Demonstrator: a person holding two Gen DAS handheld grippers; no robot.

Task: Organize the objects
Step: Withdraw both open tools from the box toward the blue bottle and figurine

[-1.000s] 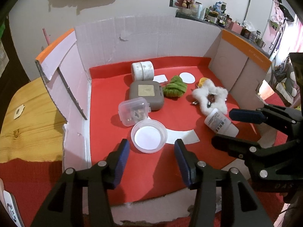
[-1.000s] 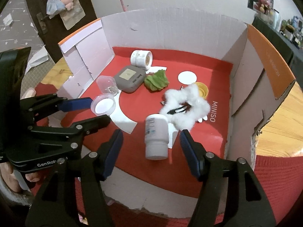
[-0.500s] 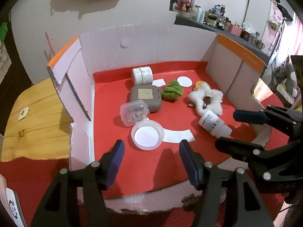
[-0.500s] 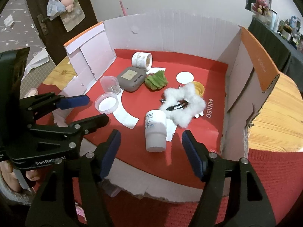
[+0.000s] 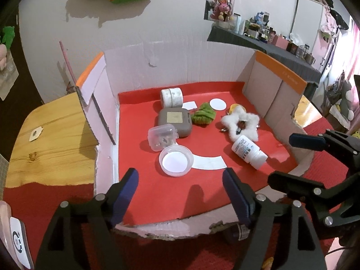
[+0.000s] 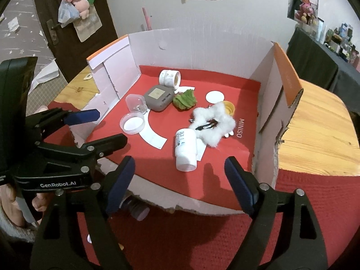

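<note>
the box (image 5: pixel 193 67) lies open with its front wall torn down, most likely so both claws can reach in from the near side. taking the red floor (image 5: pixel 157 198) as a clock face seen from the left wrist: at 9 a clear tub (image 5: pixel 162 136), upright with small bits inside, just beside the grey case (image 5: pixel 176 119) nearer the centre. the lid (image 5: pixel 176 160) lies flat, hollow up, at about 7, overlapping the end of a white paper arc (image 5: pixel 208 162). it looks like the tub's cover, parked close for capping. at 12 a tape roll (image 5: pixel 171 97) rests on its side near the back wall. the green scrunchie (image 5: pixel 203 116) sits near centre; a white disc (image 5: pixel 217 104) and a yellow cap (image 5: pixel 234 107) lie towards 1. the fluffy star (image 5: pixel 241 123) at 2 has dark clips (image 6: pixel 205 126) lying on it. the bottle (image 5: pixel 248 151) lies toppled at 4, cap end towards the near edge, its far end just beside the star.

the left claw (image 5: pixel 180 184) hangs wide and empty over the near edge, lined up with the lid. the right claw (image 6: pixel 180 172) is also wide and empty, framing the bottle, a likely first pick. nothing looks sorted yet.
</note>
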